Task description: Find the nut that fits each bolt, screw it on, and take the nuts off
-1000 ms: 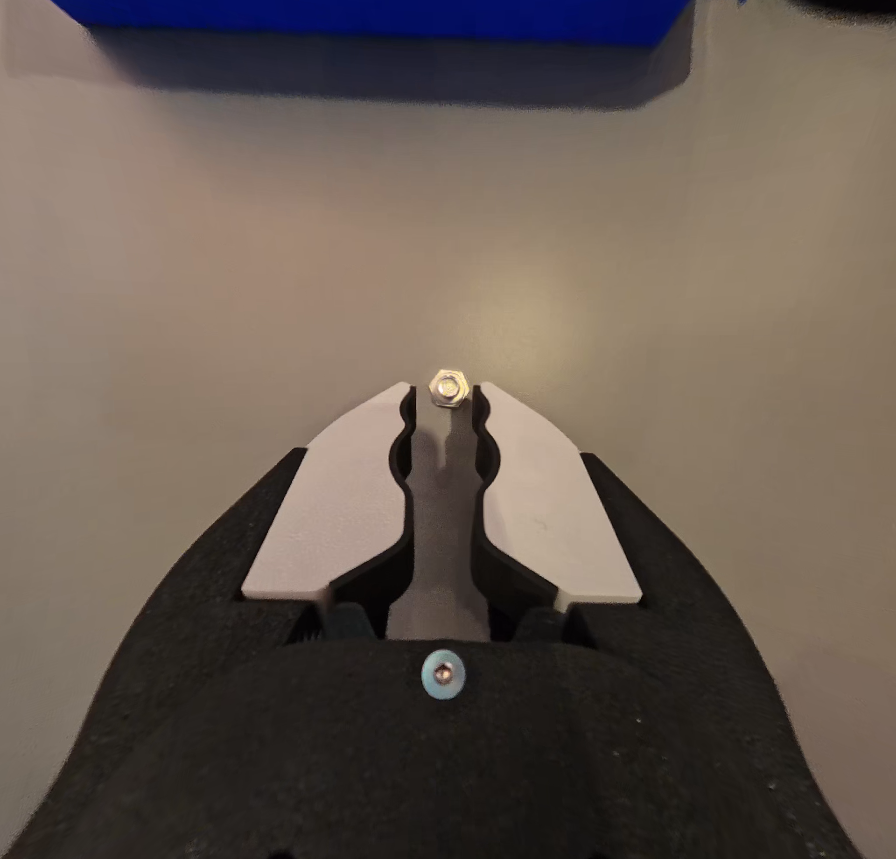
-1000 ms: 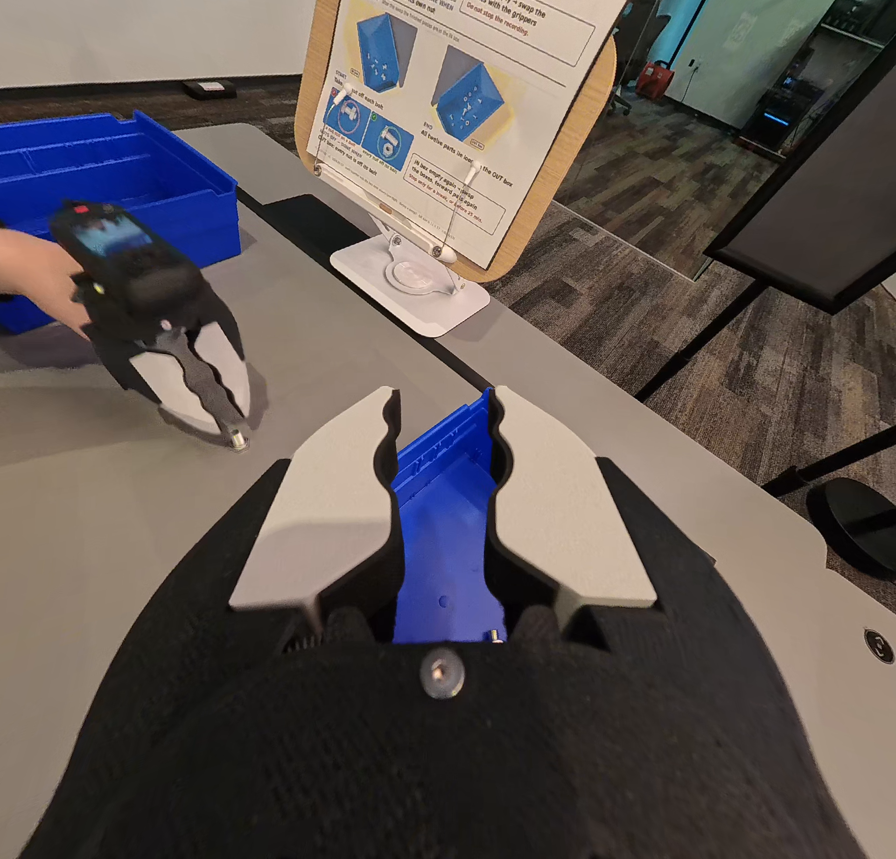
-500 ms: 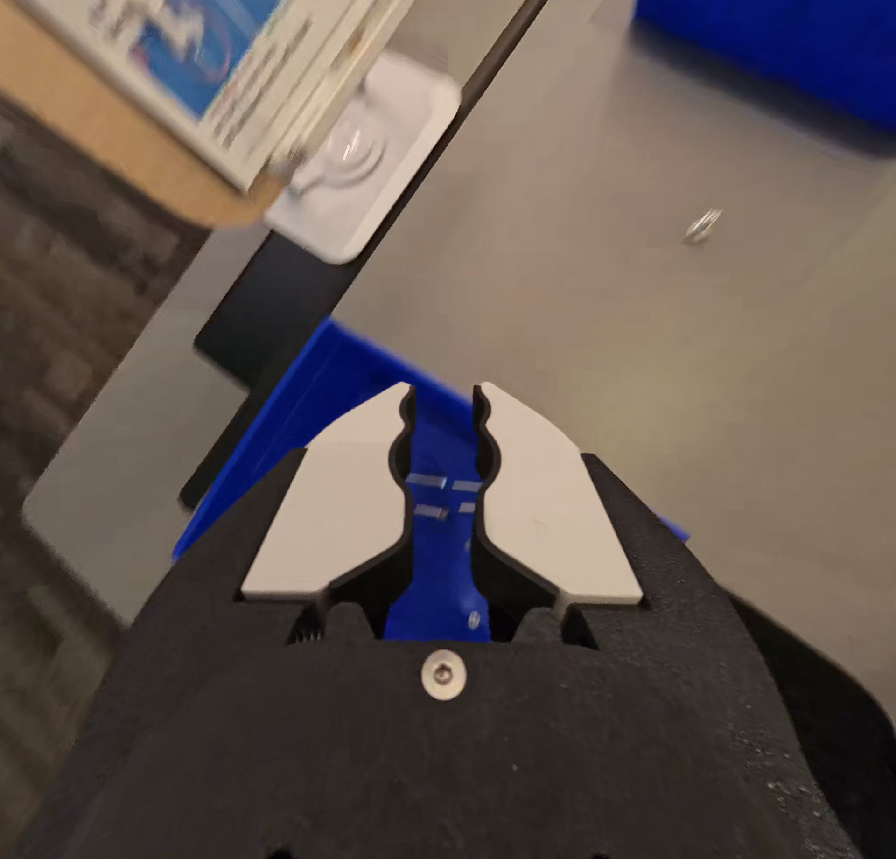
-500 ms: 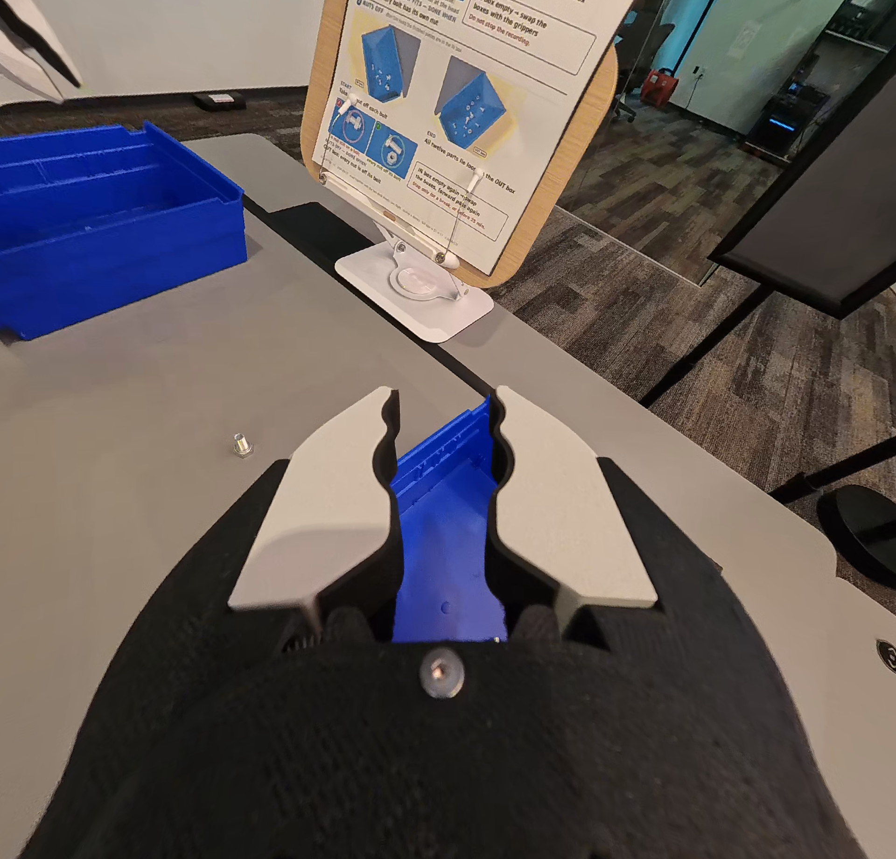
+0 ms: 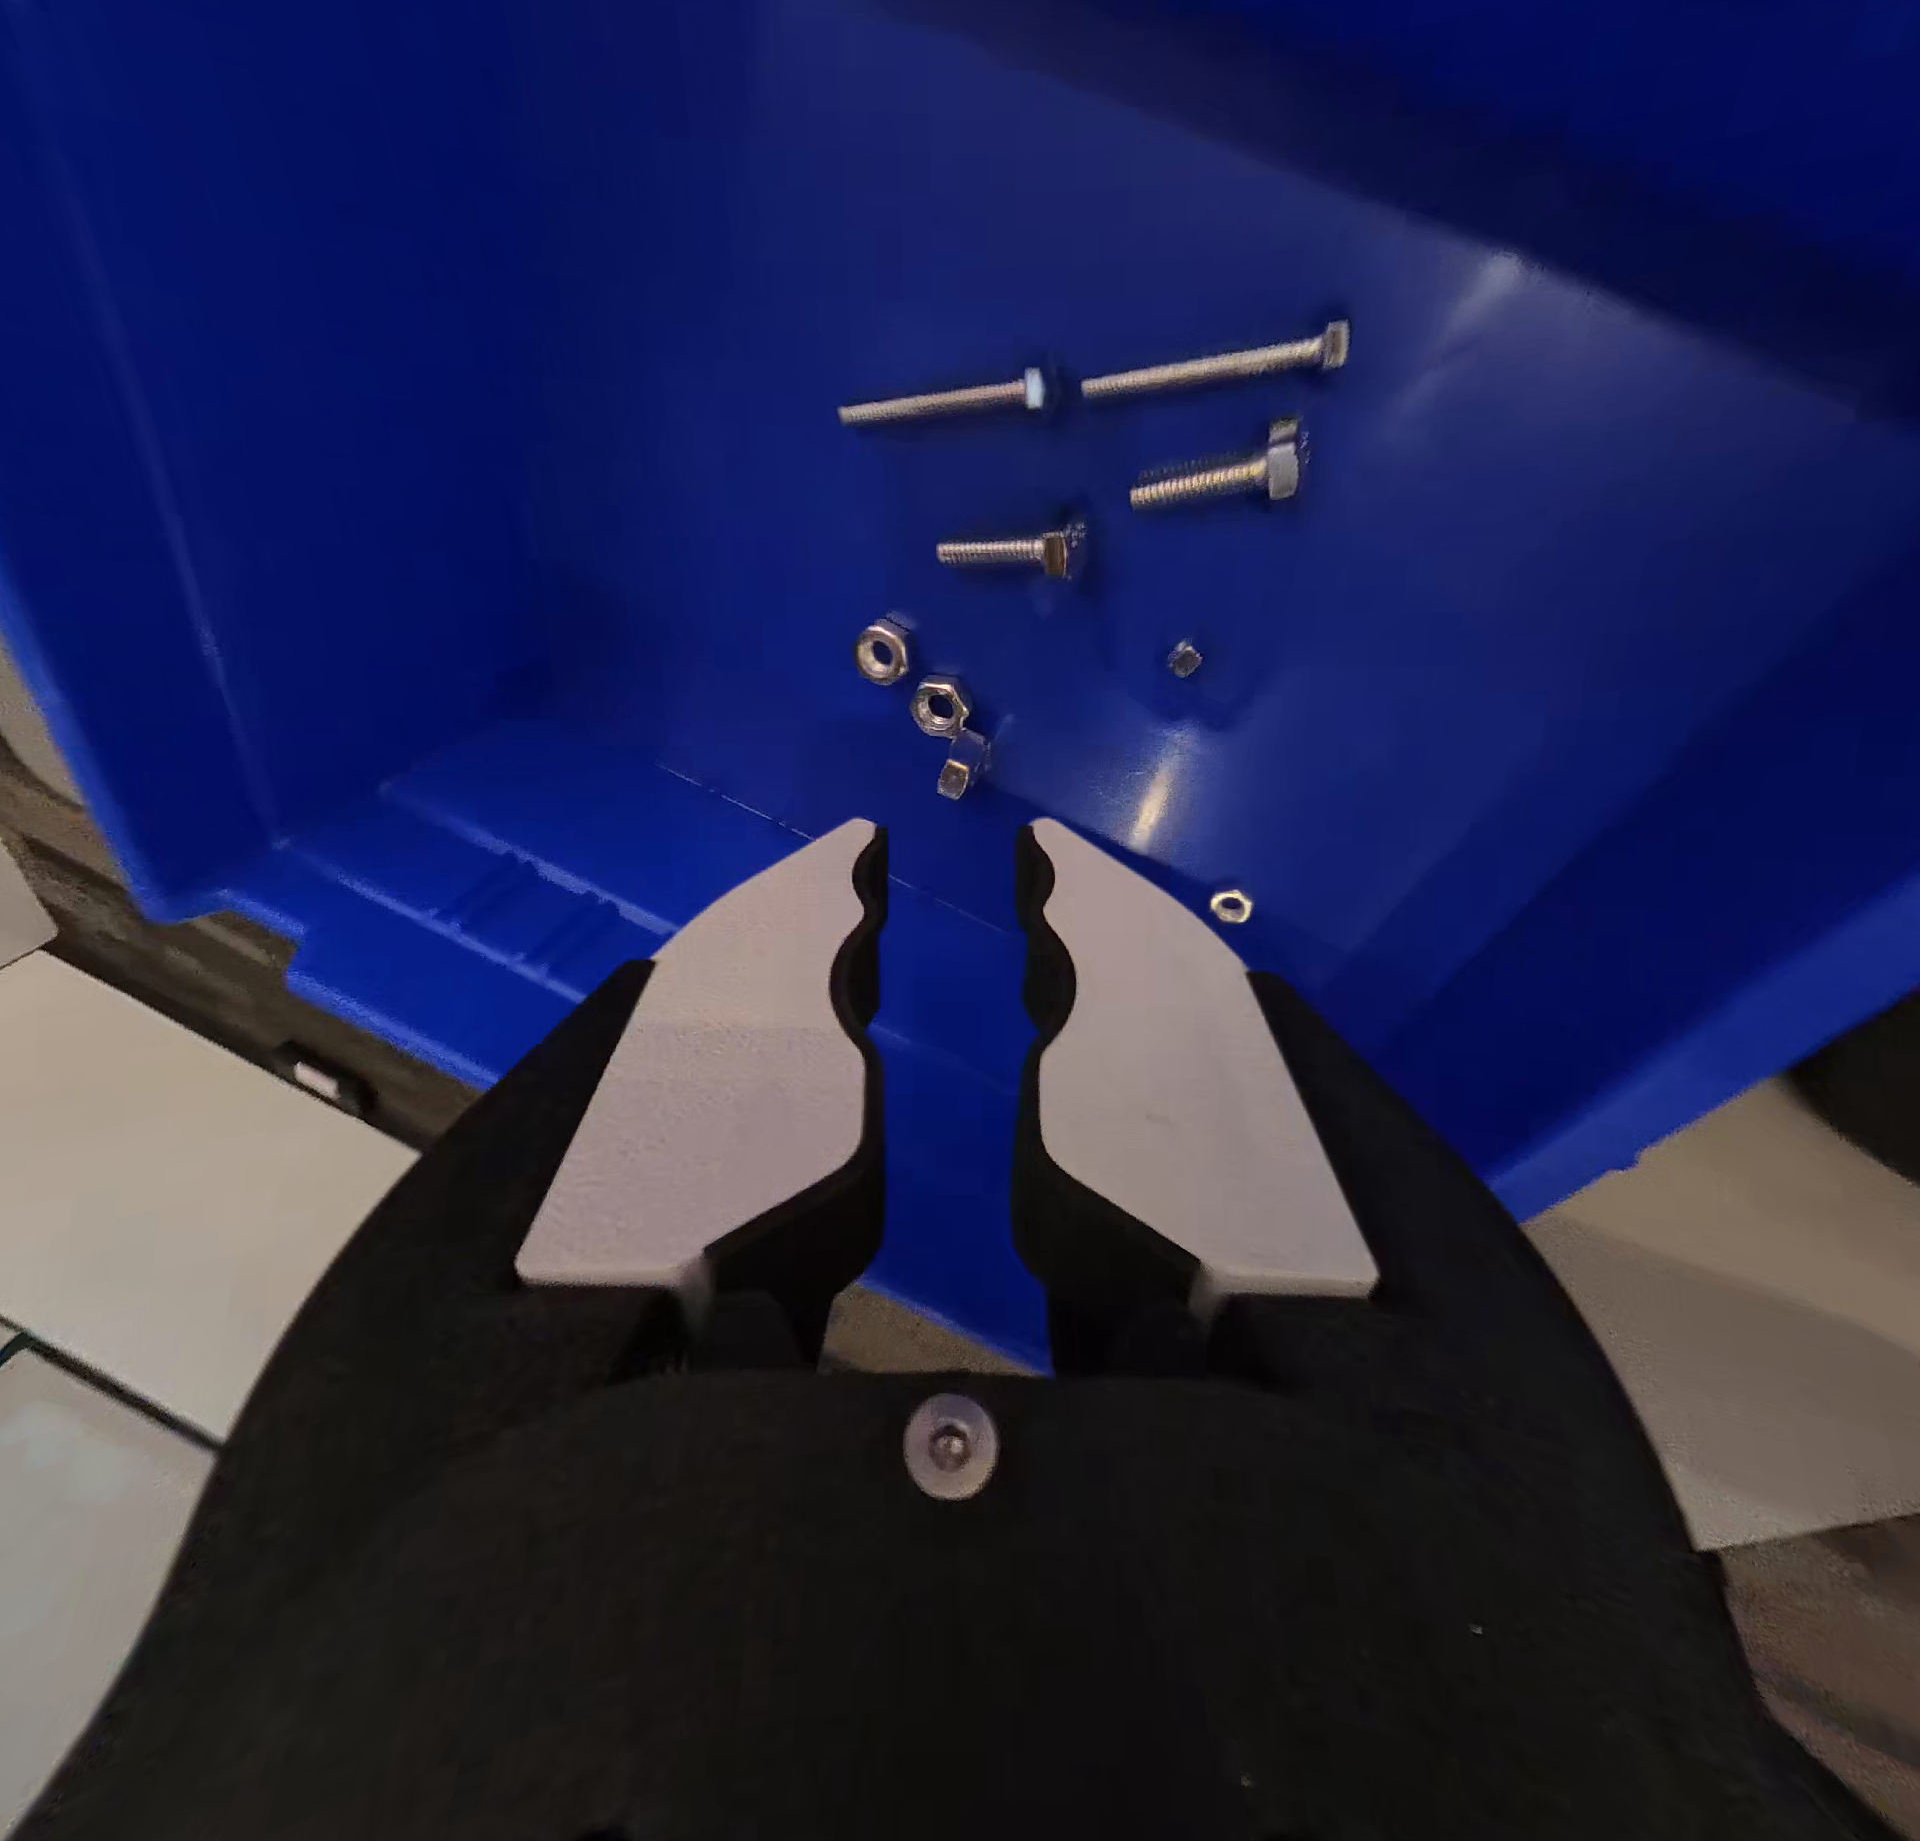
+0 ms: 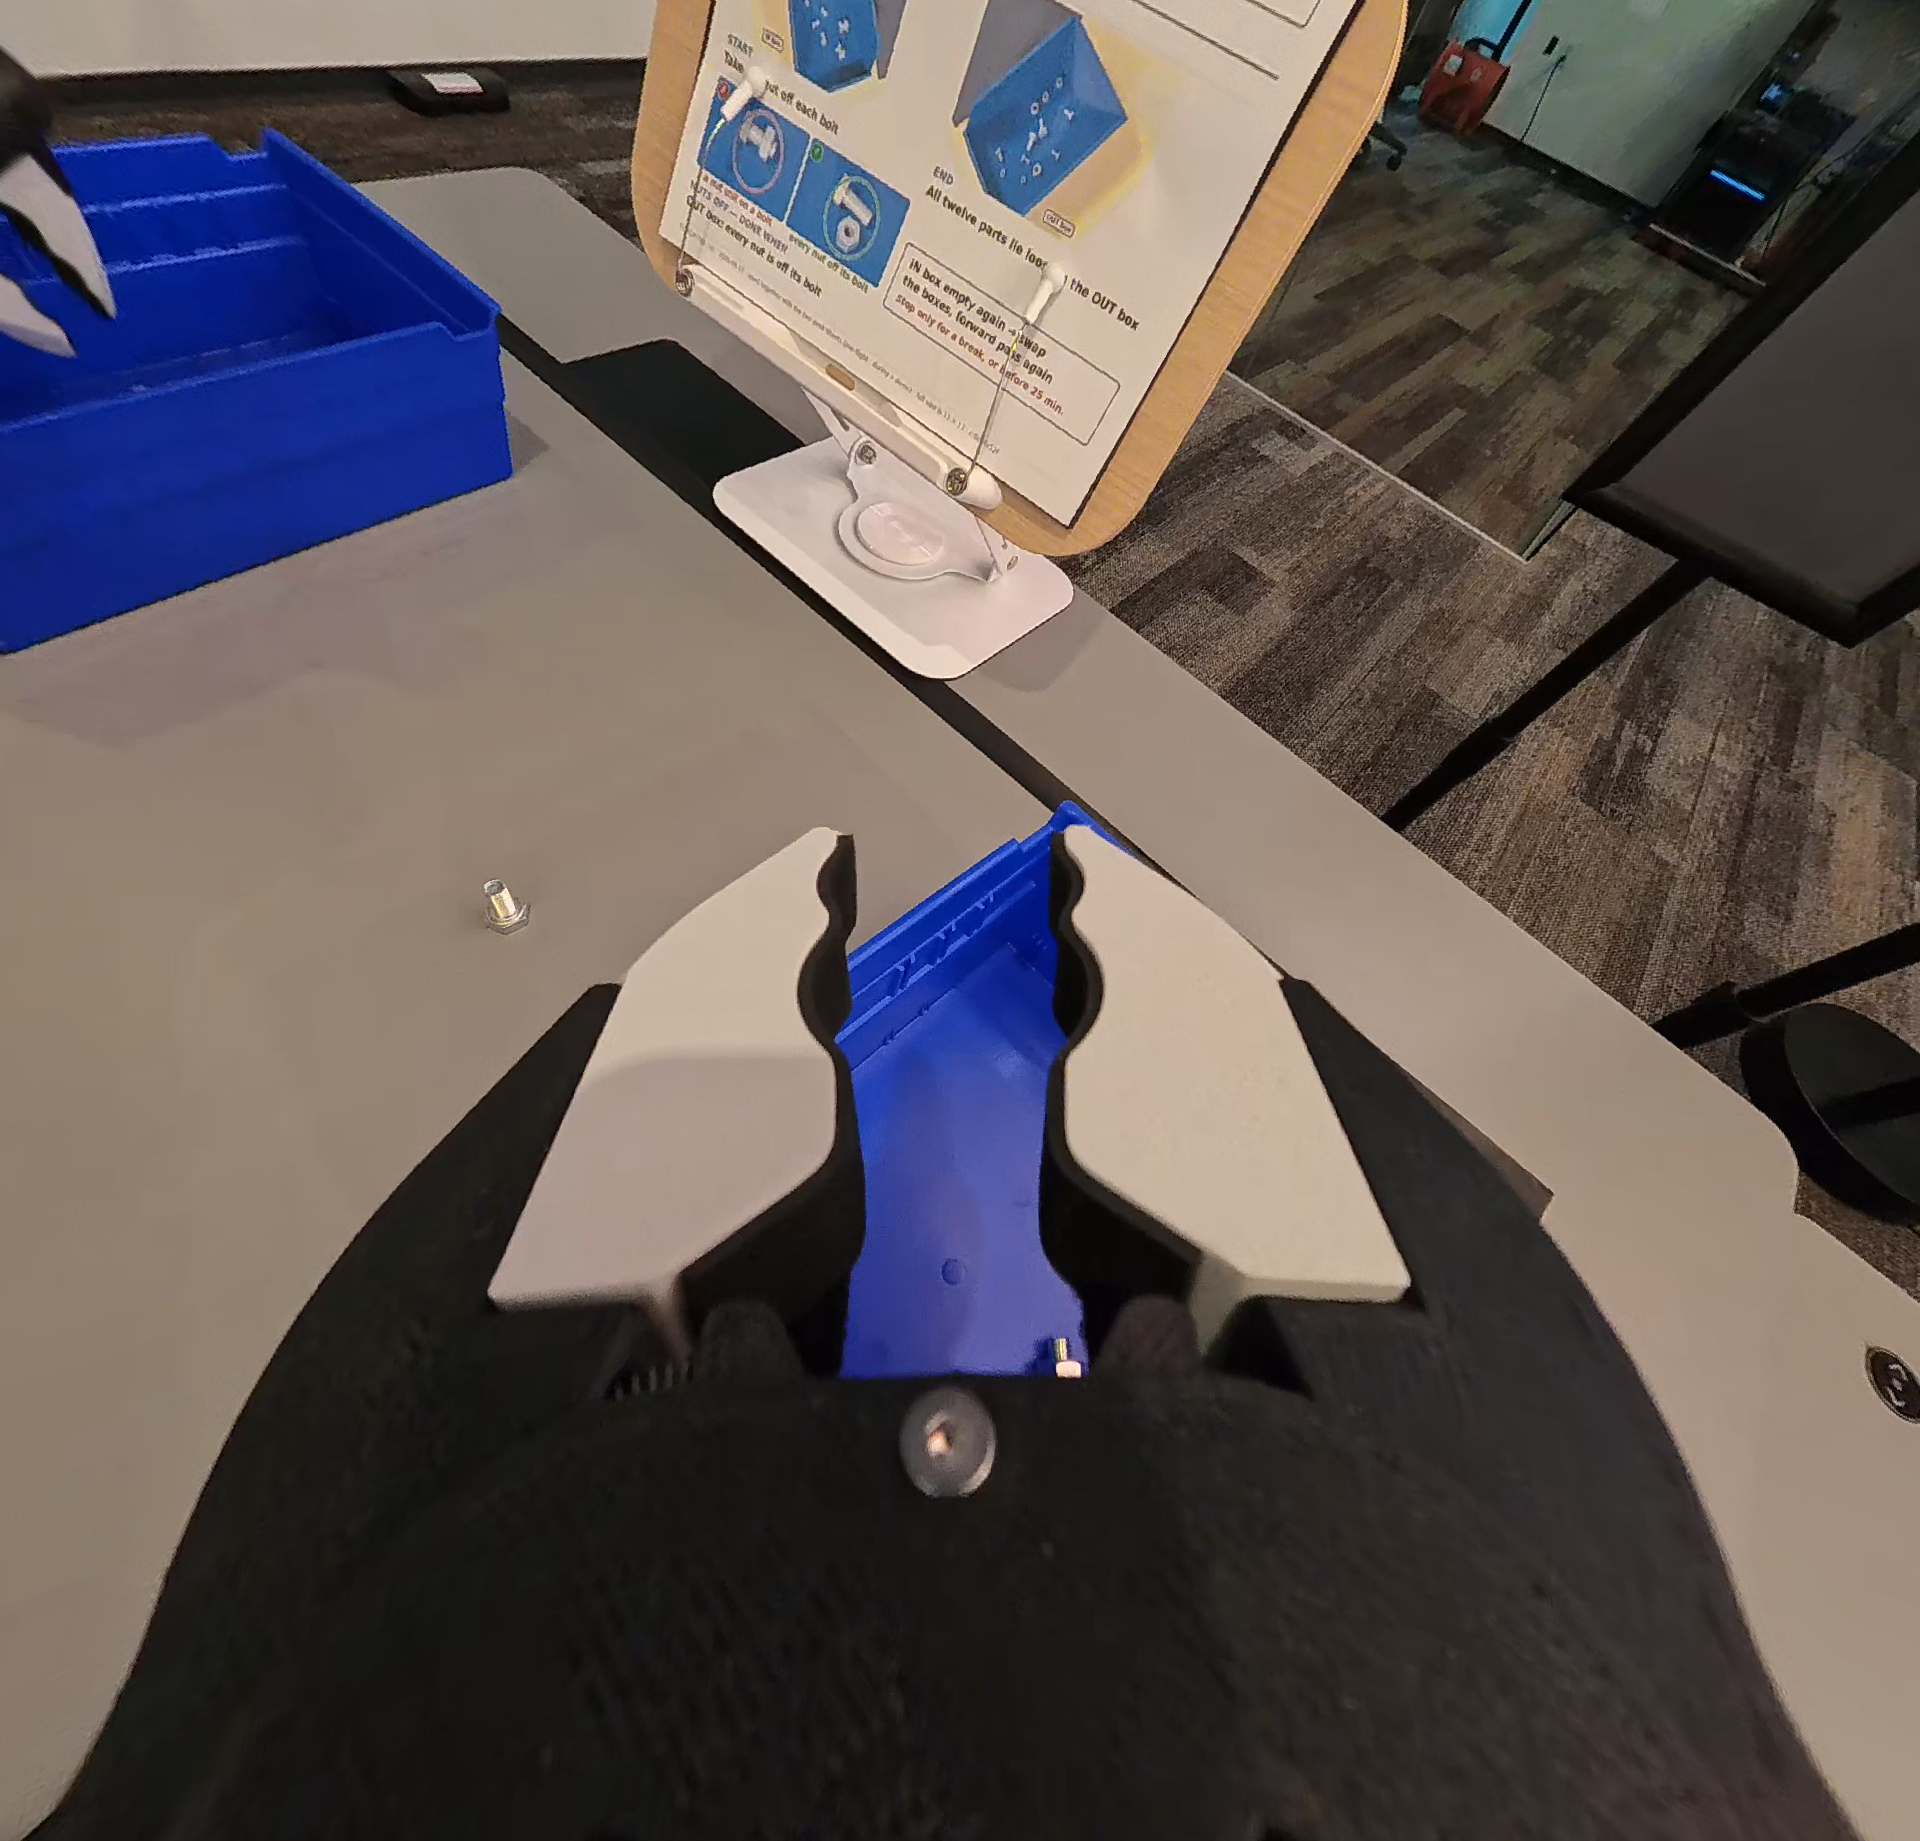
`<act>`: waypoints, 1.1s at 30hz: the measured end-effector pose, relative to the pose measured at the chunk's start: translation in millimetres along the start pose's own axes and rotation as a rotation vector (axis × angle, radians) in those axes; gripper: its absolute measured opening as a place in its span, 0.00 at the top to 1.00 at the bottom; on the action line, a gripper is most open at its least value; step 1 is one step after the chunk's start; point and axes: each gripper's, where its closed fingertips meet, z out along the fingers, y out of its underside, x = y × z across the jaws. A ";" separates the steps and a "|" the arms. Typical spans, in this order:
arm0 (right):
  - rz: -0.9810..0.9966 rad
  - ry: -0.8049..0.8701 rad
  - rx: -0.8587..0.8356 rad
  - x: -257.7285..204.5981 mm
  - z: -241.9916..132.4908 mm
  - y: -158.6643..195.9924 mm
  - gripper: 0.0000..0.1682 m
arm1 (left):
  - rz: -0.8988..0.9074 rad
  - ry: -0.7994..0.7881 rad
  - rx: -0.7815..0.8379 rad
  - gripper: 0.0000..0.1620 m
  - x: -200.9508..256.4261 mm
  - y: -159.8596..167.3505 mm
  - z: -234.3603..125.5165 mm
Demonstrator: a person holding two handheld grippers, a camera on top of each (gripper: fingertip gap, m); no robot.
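My left gripper point(image 5: 951, 835) is open and empty, hovering over a blue bin point(image 5: 436, 503). In the bin lie a long bolt with a nut on it point(image 5: 945, 401), another long bolt point(image 5: 1216, 363), a medium bolt point(image 5: 1216, 477), a short bolt point(image 5: 1013, 550) and several loose nuts point(image 5: 940, 702). A short bolt point(image 6: 504, 906) stands head-down on the grey table point(image 6: 312, 752), held by nothing. My right gripper point(image 6: 951, 846) is open and empty above a second blue bin point(image 6: 951, 1116). The left gripper's fingers point(image 6: 52, 233) show at the far left over the first bin point(image 6: 260, 357).
An instruction board on a white stand point(image 6: 894, 555) stands at the table's far edge. A small metal part point(image 6: 1065, 1365) lies in the second bin near my right gripper's base. The table edge runs along the right, with dark floor point(image 6: 1455, 544) beyond. About 60 centimeters separates my left fingertips from my right.
My left gripper left the short bolt standing on the table, rose, and swung over to the blue bin holding bolts and nuts. My right gripper has barely moved.
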 end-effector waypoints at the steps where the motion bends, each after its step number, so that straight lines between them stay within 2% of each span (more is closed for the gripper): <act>1: 0.000 0.000 -0.003 0.2 0.8 0.6 0.78 | 0.010 0.002 -0.019 0.85 1.4 1.4 7.8; 8: -0.008 -0.017 -0.041 -2.4 6.9 6.7 0.78 | 0.058 -0.014 -0.117 0.86 1.3 9.1 38.8; 31: -0.031 -0.037 -0.113 -7.6 20.3 16.9 0.79 | 0.036 0.011 -0.097 0.91 5.0 14.3 55.3; 33: -0.032 -0.039 -0.119 -7.9 21.1 18.1 0.79 | 0.039 0.004 -0.100 0.93 4.7 15.0 56.1</act>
